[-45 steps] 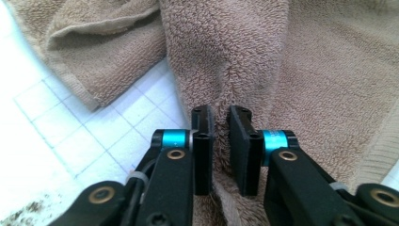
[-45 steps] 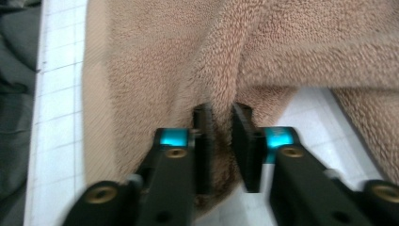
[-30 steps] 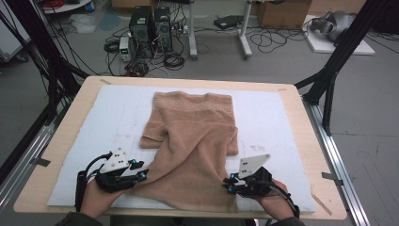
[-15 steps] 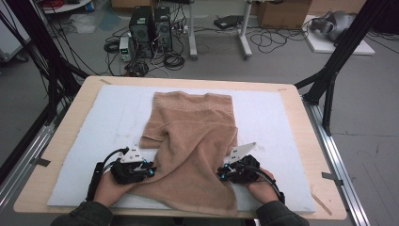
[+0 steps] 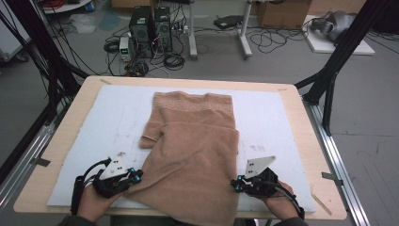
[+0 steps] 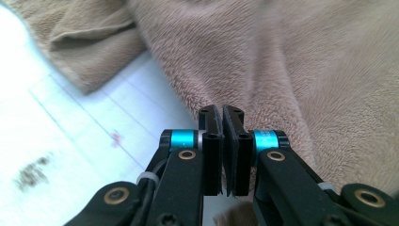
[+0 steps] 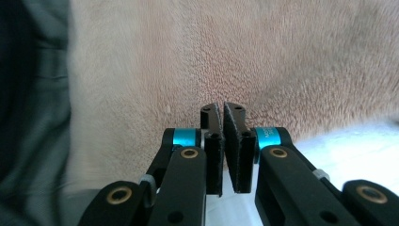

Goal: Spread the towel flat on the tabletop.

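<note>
Wooden table (image 5: 56, 155), covered by a white mat (image 5: 108, 122), stands in a room with cables and computer boxes (image 5: 150, 26) on the grey floor behind it. At the near edge a person holds two grippers. Left gripper (image 5: 134, 177) lies low at the left border of a tan sweater (image 5: 197, 150); its jaws have just been closing and now stand pressed together. In the left gripper view (image 6: 222, 123) the two black pads meet with almost no gap, and the fleece lies right at the tips; I cannot tell if any cloth is caught between them. Right gripper (image 5: 235, 183) sits at the right border of the sweater, near the hem. Its jaws have also just been closing and are pressed together in the right gripper view (image 7: 222, 120), with the fabric just behind the tips and the mat below.

Sweater lies in the middle of the mat, collar far from the person, hem hanging over the near table edge. One sleeve (image 5: 153, 134) is folded at the left side.
</note>
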{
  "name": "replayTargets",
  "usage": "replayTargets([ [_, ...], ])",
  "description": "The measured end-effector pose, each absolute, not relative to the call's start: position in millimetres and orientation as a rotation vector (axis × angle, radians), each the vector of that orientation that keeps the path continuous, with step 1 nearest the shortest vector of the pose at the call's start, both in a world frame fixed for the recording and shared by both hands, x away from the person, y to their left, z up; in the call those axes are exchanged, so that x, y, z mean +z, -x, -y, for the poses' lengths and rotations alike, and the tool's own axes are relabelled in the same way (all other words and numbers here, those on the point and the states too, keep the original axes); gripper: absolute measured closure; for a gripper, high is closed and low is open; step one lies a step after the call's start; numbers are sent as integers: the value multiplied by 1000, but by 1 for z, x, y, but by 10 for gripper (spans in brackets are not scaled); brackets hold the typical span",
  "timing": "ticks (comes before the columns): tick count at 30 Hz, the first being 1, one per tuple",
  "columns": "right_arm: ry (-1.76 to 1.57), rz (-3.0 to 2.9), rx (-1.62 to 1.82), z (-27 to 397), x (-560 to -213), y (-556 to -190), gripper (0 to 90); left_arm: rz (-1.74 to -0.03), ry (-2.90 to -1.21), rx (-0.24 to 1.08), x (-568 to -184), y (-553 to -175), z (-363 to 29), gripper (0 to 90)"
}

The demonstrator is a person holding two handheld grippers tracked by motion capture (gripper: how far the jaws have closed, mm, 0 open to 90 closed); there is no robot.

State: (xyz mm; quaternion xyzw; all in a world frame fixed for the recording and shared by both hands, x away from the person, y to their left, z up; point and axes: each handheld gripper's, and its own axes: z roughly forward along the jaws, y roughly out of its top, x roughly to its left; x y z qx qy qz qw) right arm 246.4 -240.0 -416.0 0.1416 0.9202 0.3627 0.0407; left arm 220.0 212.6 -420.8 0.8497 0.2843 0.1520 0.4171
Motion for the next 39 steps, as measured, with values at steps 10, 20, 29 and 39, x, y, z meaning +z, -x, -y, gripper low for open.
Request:
replayTargets([
  [10,-482,-2734,1159,229,-408,-274,660,-694,-2136,362,-421,-251,-199,646],
  [20,-558,-2808,1135,198,-439,-308,719,-671,-2231,319,-441,-273,-169,854],
  [29,-446,-2837,1138,197,-435,-292,853,-643,-2182,338,-430,-227,-186,866],
  [39,-377,-2792,1249,205,-405,-266,721,-606,-2109,362,-405,-219,-192,702],
])
